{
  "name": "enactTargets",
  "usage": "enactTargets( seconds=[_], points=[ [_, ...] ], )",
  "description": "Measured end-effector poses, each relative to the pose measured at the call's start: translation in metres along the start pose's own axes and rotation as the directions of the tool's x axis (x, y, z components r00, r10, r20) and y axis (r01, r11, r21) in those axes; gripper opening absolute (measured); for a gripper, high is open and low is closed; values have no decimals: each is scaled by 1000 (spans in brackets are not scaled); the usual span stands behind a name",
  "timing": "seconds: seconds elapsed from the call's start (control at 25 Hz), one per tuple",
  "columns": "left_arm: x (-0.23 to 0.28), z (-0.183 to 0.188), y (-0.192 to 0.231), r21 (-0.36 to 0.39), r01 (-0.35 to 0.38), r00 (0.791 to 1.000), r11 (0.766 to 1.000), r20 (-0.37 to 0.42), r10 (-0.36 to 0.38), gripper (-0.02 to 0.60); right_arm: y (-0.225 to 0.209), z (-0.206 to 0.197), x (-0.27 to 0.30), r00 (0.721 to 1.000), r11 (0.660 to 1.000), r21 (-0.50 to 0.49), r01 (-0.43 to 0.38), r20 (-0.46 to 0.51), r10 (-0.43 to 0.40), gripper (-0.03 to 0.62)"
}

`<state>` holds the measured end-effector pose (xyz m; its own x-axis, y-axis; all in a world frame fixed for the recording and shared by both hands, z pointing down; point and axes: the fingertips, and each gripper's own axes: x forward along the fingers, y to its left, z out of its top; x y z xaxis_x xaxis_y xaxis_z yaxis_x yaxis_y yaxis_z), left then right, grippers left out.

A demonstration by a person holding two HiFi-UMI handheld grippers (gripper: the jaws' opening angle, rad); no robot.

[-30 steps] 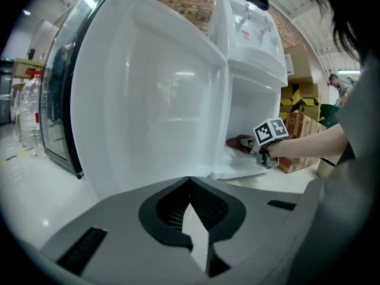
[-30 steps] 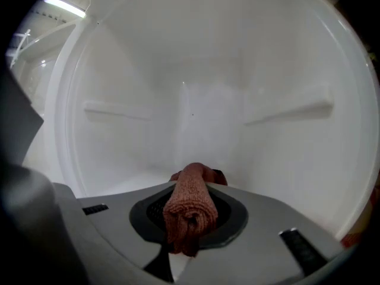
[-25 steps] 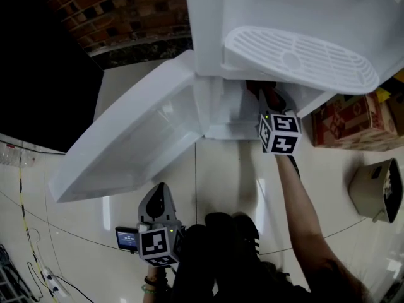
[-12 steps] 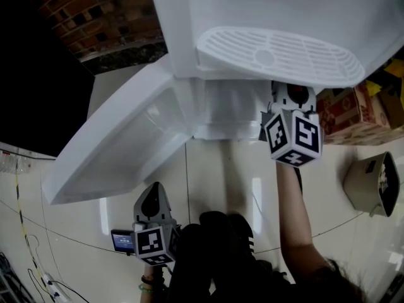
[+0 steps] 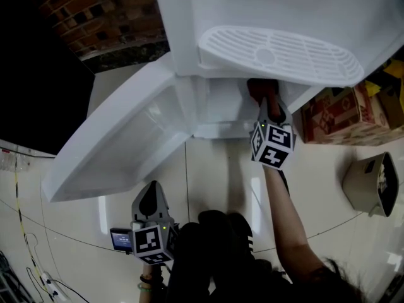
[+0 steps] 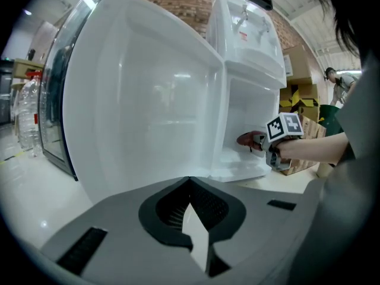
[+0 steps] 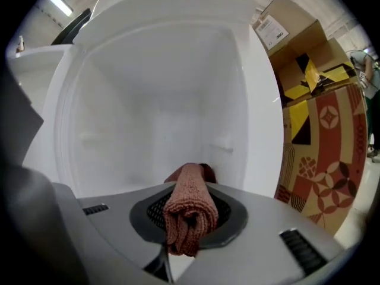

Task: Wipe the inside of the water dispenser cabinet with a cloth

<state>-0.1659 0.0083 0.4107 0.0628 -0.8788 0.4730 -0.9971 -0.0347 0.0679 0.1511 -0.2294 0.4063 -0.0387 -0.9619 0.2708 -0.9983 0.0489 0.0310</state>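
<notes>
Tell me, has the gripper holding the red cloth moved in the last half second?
Yes. Judged against the white drip tray, the right gripper has shifted left, pushing the cloth back into the cabinet.

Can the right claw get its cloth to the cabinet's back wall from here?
Probably yes: the door stands open, the right claw with the cloth is at the cabinet, and nothing blocks the back wall.
</notes>
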Motion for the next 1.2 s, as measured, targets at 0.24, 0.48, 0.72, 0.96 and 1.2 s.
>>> enactTargets(
  seconds=[0.24, 0.48, 0.72, 0.96, 1.2],
  points=[
    [0, 1, -1, 0, 1, 1000, 1000, 5, -1, 3, -1, -27, -5, 998, 997, -64, -31, -52, 28, 74],
    [2, 1, -5, -1, 7, 1000, 1000, 3, -7, 3, 15, 95, -63, 957, 988, -147, -57, 273, 96, 74],
    [3, 1, -8, 10, 13, 1000, 1000, 5, -13, 3, -6, 152, -104, 885, 972, -222, 74, 464, 38, 74],
    [2, 1, -5, 3, 7, 1000, 1000, 4, -7, 3, -22, 74, -71, 970, 979, -189, 70, 243, -23, 74],
    [1, 3, -2, -17, -8, 1000, 1000, 4, 8, 3, -34, -47, -49, 998, 998, -51, 32, -54, -34, 74]
  ],
)
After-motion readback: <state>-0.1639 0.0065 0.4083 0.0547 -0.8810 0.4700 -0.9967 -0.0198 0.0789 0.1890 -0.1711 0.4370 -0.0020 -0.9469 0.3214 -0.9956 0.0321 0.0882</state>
